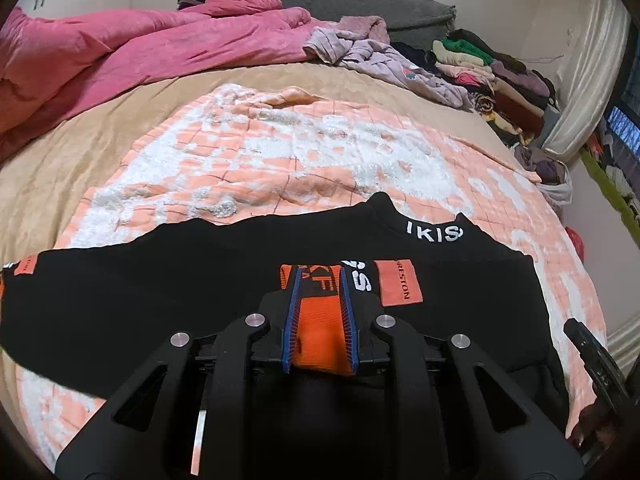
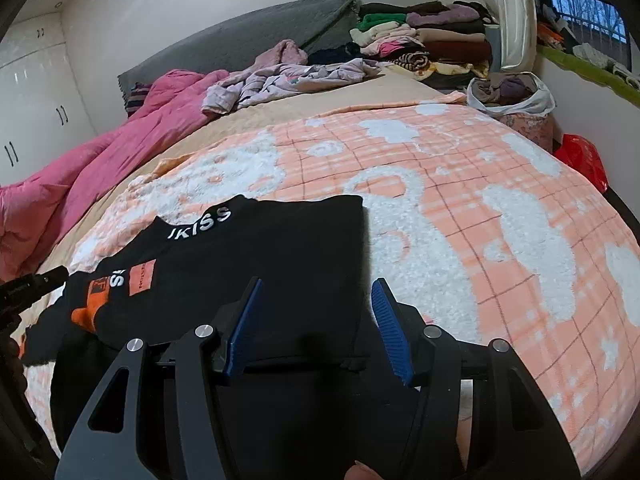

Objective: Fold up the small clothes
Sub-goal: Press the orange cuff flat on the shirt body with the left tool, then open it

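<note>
A black top (image 1: 168,280) with orange patches and white lettering on the collar lies on the orange-and-white blanket (image 1: 280,160). My left gripper (image 1: 319,276) is shut on its orange sleeve cuff (image 1: 320,332), held over the garment's chest. In the right wrist view the same top (image 2: 280,264) lies partly folded, its right side straight-edged. My right gripper (image 2: 318,288) is open, its blue pads (image 2: 390,328) either side of the top's near right edge, holding nothing. The left gripper's tip (image 2: 32,284) shows at the left edge.
A pink duvet (image 1: 120,52) lies at the back left of the bed. Loose lilac clothes (image 1: 380,56) and a stack of folded clothes (image 1: 500,76) sit at the back right. A bag of clothes (image 2: 512,96) and a red bag (image 2: 584,160) stand beside the bed.
</note>
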Demonstrator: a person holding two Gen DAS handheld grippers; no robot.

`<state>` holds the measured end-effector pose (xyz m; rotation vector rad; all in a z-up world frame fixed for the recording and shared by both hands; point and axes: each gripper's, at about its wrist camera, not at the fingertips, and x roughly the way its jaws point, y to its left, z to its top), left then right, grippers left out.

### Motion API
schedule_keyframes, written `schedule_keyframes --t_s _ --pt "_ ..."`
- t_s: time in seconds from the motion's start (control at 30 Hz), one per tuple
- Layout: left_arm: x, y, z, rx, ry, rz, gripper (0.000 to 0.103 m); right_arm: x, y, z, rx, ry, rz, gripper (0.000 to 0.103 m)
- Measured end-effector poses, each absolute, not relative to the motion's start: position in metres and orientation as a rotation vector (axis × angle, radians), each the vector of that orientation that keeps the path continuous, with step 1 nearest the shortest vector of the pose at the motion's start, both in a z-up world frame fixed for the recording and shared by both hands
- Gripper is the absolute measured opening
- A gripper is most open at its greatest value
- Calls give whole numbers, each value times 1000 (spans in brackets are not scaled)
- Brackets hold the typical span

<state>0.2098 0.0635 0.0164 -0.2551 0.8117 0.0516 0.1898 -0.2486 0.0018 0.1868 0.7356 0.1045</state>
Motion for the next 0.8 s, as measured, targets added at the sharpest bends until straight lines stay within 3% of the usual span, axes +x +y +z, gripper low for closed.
schedule_keyframes --t_s 0.27,0.5,0.8 --pt "208 40 4 -191 865 -24 11 192 -238 0 160 747 118 54" --pt "213 33 -40 -151 1000 -16 12 199 -215 0 92 780 160 54" --pt "210 43 -43 -201 987 -56 14 215 -181 -9 -7 837 204 59"
